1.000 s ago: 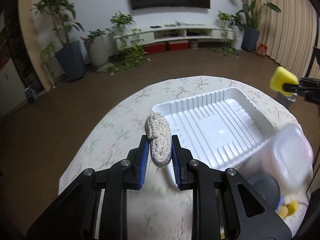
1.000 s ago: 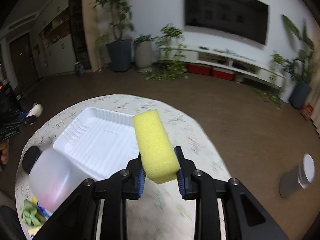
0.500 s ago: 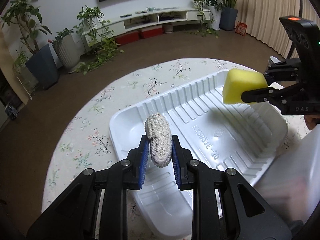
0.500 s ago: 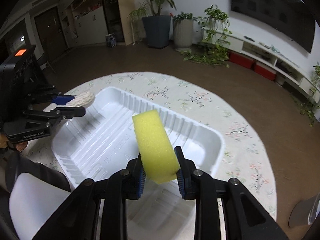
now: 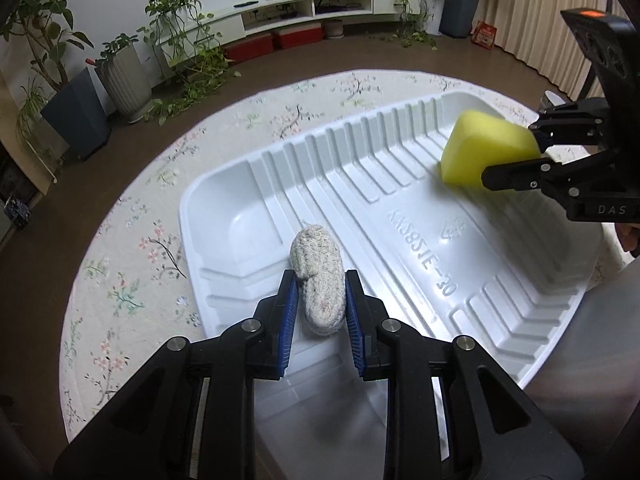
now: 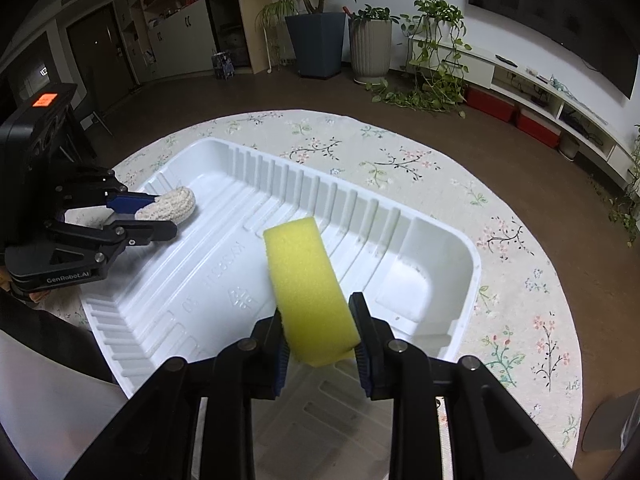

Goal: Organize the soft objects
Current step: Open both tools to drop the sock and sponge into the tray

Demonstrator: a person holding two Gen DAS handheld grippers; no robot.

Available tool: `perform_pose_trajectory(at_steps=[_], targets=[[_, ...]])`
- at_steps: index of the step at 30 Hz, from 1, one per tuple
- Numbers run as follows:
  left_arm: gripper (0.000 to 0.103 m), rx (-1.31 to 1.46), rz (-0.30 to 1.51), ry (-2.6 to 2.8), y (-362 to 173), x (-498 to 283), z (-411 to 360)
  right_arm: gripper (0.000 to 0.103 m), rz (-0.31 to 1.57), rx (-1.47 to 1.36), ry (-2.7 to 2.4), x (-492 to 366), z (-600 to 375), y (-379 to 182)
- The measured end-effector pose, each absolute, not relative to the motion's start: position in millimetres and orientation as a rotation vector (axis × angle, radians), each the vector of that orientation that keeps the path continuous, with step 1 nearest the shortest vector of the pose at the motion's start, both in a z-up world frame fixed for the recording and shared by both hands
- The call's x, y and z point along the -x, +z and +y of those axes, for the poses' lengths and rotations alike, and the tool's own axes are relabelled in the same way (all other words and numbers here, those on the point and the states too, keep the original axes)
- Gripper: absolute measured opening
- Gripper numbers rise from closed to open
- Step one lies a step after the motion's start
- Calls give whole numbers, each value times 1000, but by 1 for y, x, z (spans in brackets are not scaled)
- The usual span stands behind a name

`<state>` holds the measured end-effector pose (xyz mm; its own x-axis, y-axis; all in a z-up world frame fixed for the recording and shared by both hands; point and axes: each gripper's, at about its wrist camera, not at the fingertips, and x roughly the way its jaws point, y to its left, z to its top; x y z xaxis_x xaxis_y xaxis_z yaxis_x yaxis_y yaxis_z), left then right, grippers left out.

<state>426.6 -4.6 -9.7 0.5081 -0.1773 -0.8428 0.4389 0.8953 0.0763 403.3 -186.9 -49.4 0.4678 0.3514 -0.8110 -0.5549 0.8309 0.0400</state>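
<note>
A white ribbed plastic tray point(image 5: 400, 216) lies on the round flowered table point(image 5: 132, 248). My left gripper point(image 5: 318, 288) is shut on a beige knitted roll point(image 5: 320, 276) and holds it low over the tray's near left end; it also shows in the right wrist view point(image 6: 168, 206). My right gripper point(image 6: 318, 320) is shut on a yellow sponge point(image 6: 306, 288) over the tray's other end. In the left wrist view the sponge point(image 5: 484, 148) sits just above the tray floor at the far right.
The tray point(image 6: 400, 240) takes up most of the table point(image 6: 520, 280). A translucent white container point(image 5: 592, 380) stands at the table's near right edge. Potted plants point(image 5: 124, 76) and a low white shelf point(image 5: 304, 4) stand on the brown floor beyond.
Both grippers have moved in over the tray and lowered toward its floor, each still holding its object. The sponge and the knitted roll are now down inside the tray's opposite ends.
</note>
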Motion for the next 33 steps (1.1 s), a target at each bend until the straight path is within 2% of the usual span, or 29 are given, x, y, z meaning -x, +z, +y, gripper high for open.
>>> perform_pose_trajectory(at_steps=[4,6,8,9,22,25,26,27,28,29,33], targets=[[26,-262,970,-371,-9,-428,0,32,930,274,546,-401,-186,-57],[42,-254,967,-366,-9,-428,2,36,926,281,546,-399,-186,-60],[49,-254,952,-371,-9,-425,3,49,922,276,541,-397,-187,-59],[51,-260,949,-373,-9,-424,2,55,915,275,540,-396,-187,-58],[64,-221,904,-353,5,-418,12,71,854,276,539,-386,-194,-42],[78,-219,882,-348,13,-415,16,80,853,263,541,-385,-198,-37],[89,-214,876,-349,16,-414,17,83,850,260,542,-384,-199,-35],[100,-206,867,-349,19,-414,19,88,846,257,543,-383,-200,-33],[103,-195,854,-346,23,-412,21,98,840,255,541,-382,-201,-30],[103,-182,837,-337,28,-411,25,102,830,256,534,-381,-203,-26],[103,-134,793,-290,43,-408,39,103,789,253,509,-377,-211,-11]])
